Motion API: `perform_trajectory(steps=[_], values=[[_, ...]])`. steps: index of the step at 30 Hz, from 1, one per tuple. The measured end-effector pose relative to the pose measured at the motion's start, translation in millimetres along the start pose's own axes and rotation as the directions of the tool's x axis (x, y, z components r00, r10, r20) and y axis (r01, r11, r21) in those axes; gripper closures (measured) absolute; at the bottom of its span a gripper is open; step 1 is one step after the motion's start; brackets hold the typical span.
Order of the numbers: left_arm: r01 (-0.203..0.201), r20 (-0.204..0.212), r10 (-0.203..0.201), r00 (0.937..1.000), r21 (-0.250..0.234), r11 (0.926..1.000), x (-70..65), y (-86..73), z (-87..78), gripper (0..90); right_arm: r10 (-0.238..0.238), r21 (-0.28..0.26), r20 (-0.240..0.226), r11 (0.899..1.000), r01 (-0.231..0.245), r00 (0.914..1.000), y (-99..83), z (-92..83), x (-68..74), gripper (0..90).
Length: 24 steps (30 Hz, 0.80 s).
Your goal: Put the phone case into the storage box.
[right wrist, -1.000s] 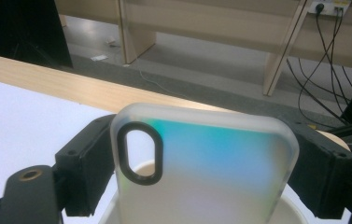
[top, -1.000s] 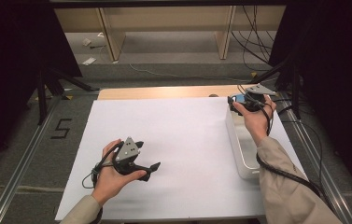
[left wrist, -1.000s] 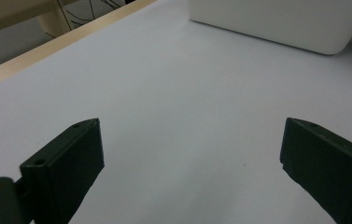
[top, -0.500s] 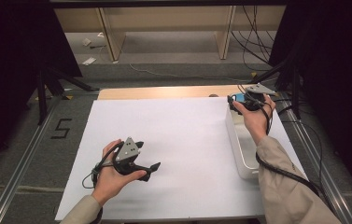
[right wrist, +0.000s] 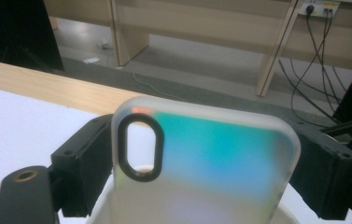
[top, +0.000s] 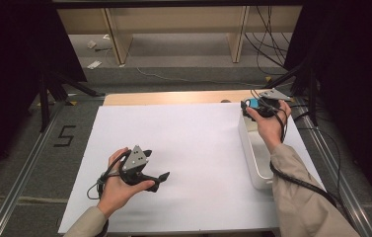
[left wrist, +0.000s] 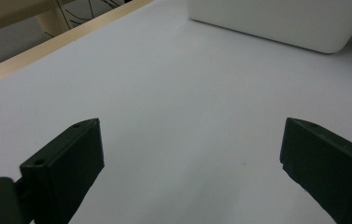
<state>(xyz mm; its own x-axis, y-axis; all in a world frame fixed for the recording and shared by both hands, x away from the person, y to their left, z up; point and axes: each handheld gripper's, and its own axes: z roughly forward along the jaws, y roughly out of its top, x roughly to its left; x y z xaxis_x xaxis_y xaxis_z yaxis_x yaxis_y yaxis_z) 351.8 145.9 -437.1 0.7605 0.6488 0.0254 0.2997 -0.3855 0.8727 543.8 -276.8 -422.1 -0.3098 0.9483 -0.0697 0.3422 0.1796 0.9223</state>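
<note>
R fingers (right wrist: 78, 163): clamped on either side of a phone case (right wrist: 206, 168), held upright betw. them.
Phone case: frosted, translucent w/ teal-blue tint; oval black-rimmed camera cutout near its top left in right gripper view.
Right gripper (top: 258, 105): in person's right hand (top: 268, 123), over far end of white bin (top: 253, 163).
White bin: directly under the case; long, rounded corners, sits along right edge of bench (top: 193, 148).
Bench: white sheet on top, bare wood strip at far edge.
L fingers (left wrist: 66, 163): spread wide, nothing betw. them; white bench surface below, bin side ahead.
Left gripper (top: 155, 167): in left hand (top: 117, 190), near front-left of bench, well apart from bin.
</note>
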Motion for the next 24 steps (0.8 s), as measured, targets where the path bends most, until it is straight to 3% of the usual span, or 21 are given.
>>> perform_trajectory(steps=[7,12,24], values=[[-0.001,0.000,0.001,1.0000,0.000,1.0000,0.1,-0.1,-0.1,5.5,-0.008,0.002,0.017,1.000,0.008,0.9998,-1.1,1.3,0.5,14.1],[-0.002,0.002,0.002,1.0000,0.000,1.0000,-0.2,-0.1,0.2,5.4,-0.009,-0.001,0.007,1.000,0.009,0.9999,-0.9,1.9,0.7,6.8],[-0.001,0.001,0.001,1.0000,0.000,1.0000,0.0,-0.1,0.0,5.5,0.025,-0.038,0.001,0.999,-0.025,0.9997,2.5,-2.0,-2.1,2.6]])
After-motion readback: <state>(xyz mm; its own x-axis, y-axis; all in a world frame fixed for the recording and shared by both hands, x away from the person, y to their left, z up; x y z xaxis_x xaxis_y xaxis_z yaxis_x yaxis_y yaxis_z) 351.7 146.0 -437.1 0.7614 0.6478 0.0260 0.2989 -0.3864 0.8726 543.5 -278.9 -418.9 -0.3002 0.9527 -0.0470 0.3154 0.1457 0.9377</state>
